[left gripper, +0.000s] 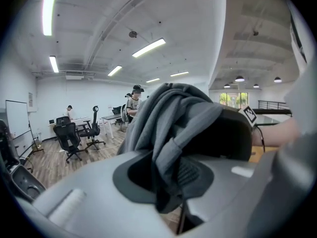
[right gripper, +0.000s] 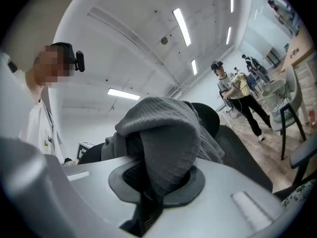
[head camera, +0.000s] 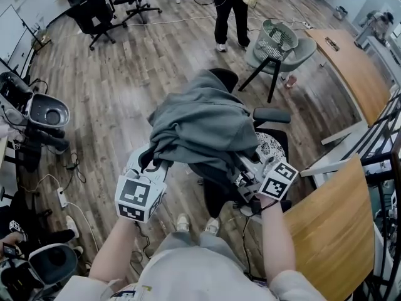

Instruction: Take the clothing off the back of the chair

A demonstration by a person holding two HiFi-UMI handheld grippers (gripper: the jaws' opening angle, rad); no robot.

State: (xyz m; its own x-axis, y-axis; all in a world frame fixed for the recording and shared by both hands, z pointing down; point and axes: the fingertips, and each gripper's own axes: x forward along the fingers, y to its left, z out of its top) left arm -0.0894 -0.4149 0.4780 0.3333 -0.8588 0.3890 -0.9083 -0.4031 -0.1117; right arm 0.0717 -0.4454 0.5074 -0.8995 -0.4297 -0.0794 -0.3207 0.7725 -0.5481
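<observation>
One grey garment (head camera: 200, 124) lies bunched over the back of one black office chair (head camera: 225, 78). It covers the backrest from just under the headrest down, and its folds hang on the side towards the person. It is still on the chair.

There are two grippers, one in each hand, both at the lower edge of the cloth. The left gripper (left gripper: 171, 182) has its fingers clenched on a thick hanging fold of the garment, which runs down between them. The right gripper (right gripper: 153, 180) has its fingers clenched on another fold, a rounded hump of ribbed cloth that dips into the gap between them. In the head view the left gripper is at the cloth's left corner and the right gripper at its right side, just below the chair's armrest (head camera: 272, 115).

Two shoes (head camera: 182, 222) of the person show on the wooden floor (head camera: 125, 86) below the chair. Two more black office chairs (head camera: 94, 14) stand at the far left, and one grey chair (head camera: 301, 50) with a wire basket (head camera: 276, 39) on it stands at the far right. Two wooden tables (head camera: 332, 231) are along the right side. One other person (head camera: 229, 8) stands at the far end.
</observation>
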